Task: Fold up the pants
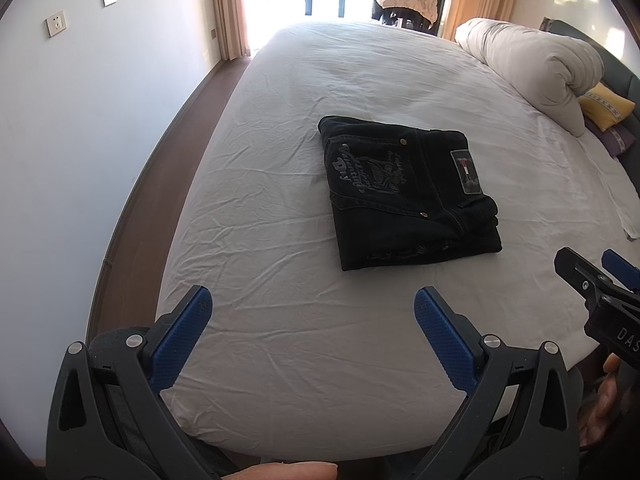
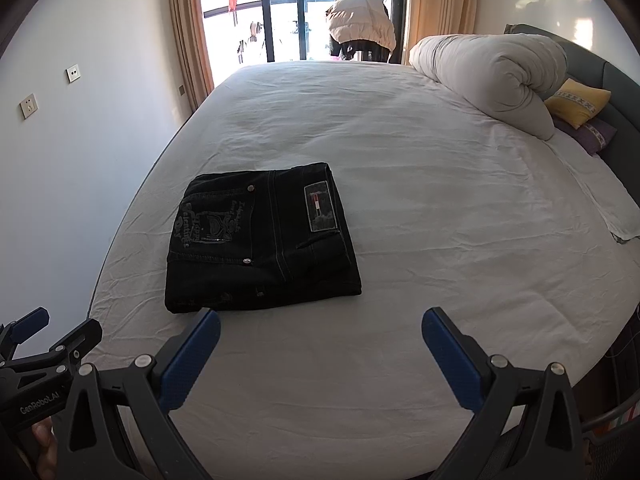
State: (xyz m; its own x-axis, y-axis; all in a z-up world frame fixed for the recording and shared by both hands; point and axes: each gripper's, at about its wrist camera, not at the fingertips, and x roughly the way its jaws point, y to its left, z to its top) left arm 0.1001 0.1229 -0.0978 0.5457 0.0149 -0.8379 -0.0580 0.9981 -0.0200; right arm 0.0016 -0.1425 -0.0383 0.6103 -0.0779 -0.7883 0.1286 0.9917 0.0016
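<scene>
**Folded pants at rest on the bed, both grippers held clear**

We see, in both wrist views, a bed [image 1: 280,240] covered by a wrinkled white sheet that fills most of each frame. Along its far right side lies a rolled pale duvet [image 1: 532,68], and just beyond that roll sit a yellow cushion [image 1: 606,110] and a purple one [image 2: 588,134]. Past the far edge of the bed, orange-tan curtains [image 2: 188,32] frame a bright glazed door, before which a cream padded jacket [image 2: 362,20] hangs. On the pale wall to the left we note two socket plates [image 1: 56,23].

The black pants [image 1: 408,188] lie folded into a compact, roughly square stack on the sheet, toward the near half of the bed; the back pocket with pale embroidered lettering faces up, and a small rectangular patch [image 2: 319,208] sits near the waistband edge. Nothing touches the stack.

Our left gripper [image 1: 314,306] hovers over the near edge of the bed, its blue-padded fingers [image 1: 186,336] spread wide apart and empty, with the pants well ahead of it and slightly to the right. Our right gripper [image 2: 320,328] is likewise spread wide and holds nothing; the stack lies ahead and to its left, its near corner appearing just beyond the left fingertip. Each gripper shows at the margin of the other's view, and part of a hand [image 1: 608,400] is visible beneath the right one
</scene>
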